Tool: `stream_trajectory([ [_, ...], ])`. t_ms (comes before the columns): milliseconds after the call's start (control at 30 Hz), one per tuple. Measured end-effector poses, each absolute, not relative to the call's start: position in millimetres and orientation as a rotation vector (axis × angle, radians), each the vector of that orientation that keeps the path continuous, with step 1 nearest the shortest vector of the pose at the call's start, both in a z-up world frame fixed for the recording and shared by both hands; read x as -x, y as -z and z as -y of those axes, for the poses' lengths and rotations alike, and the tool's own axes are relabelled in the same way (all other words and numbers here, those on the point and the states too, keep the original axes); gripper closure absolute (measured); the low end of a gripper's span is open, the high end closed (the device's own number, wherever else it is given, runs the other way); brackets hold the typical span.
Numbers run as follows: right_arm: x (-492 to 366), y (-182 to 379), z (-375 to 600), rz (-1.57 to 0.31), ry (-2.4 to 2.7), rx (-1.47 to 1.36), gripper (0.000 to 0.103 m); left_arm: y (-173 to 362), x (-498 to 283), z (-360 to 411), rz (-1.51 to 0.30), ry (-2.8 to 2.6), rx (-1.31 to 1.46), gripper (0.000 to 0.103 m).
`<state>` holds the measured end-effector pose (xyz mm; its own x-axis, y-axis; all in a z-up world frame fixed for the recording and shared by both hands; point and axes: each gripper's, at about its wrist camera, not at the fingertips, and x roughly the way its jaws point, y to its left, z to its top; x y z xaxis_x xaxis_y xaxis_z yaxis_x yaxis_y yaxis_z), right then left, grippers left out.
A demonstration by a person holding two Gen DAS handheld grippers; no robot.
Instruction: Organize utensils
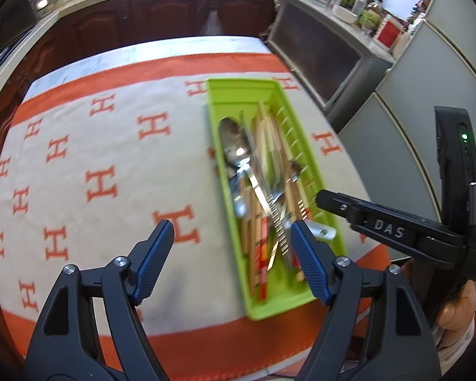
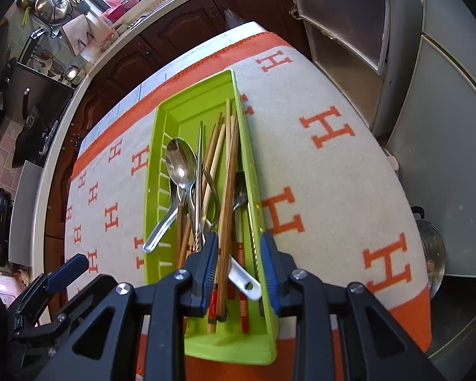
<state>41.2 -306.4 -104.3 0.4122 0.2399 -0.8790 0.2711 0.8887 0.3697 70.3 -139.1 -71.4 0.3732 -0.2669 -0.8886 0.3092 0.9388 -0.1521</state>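
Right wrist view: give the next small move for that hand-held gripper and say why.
Probably close the right hand-held gripper on the wooden chopsticks. Its jaws stand open over the near end of the green tray, straddling those chopstick ends and a white handle, with nothing gripped yet.

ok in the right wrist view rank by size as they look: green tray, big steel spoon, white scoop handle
1. green tray
2. steel spoon
3. white handle, partly hidden and nearest the camera, so less sure

Tray [image 2: 152, 171]: you see lime green.
Cloth [image 1: 79, 165]: cream, orange H pattern, orange border.
Your finger pads [image 1: 307, 263]: blue.
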Motion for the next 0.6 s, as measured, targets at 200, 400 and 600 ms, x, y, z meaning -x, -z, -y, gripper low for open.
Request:
stream_trajectory([
  [200,-20,92,286,-1.13,0.009,-0.465,0.069,64,-48,99,-1.102,0.299,-0.017,0.029],
  [400,-4,70,243,-1.097,-0.067,-0.377,0.069,42,-25,59,-1.029,0.194,-0.02,0.029],
  [600,8,40,200,-1.035,-0.164,-0.297,0.069,14,-7,23,-0.974,0.136,-0.001,0.025],
])
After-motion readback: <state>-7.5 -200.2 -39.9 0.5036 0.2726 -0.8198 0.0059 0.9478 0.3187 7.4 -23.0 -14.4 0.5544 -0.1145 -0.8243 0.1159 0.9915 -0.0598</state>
